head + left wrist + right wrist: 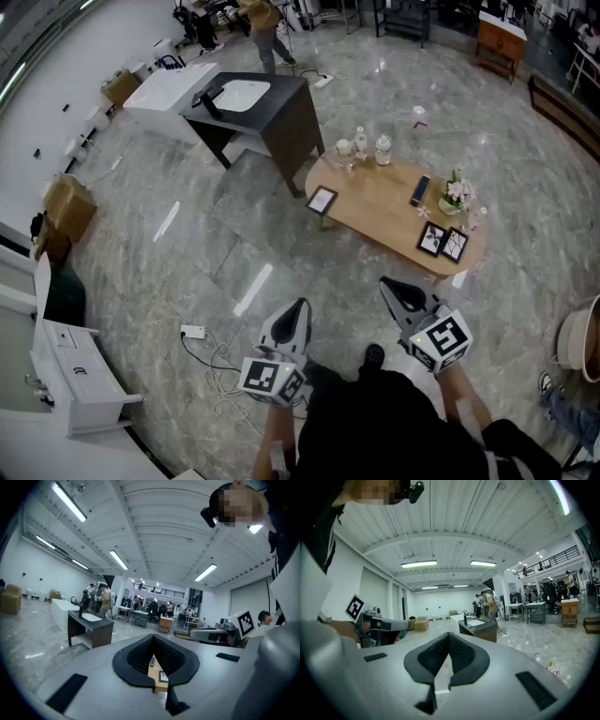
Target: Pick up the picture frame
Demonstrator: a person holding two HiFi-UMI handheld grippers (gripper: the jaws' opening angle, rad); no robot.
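grey marble flooring point(234, 244) is spread through a wide hall, and a low oval wooden table point(375, 220) is set well ahead of the person. one small picture frame point(322, 200) is stood at the table's left end, and two more frames point(432, 239) are propped side by side near its right end, close to a phone point(420, 190) and a little bunch of flowers point(457, 192). the left gripper point(300, 306) and the right gripper point(386, 284) are held close to the body, roughly level, each with its jaws pressed together on nothing. the approach is judged to be barely begun. the table should be neared first, the jaws of one gripper spread ahead of contact, and the frame taken by its upper edge so that it is not tipped over or its neighbours knocked.
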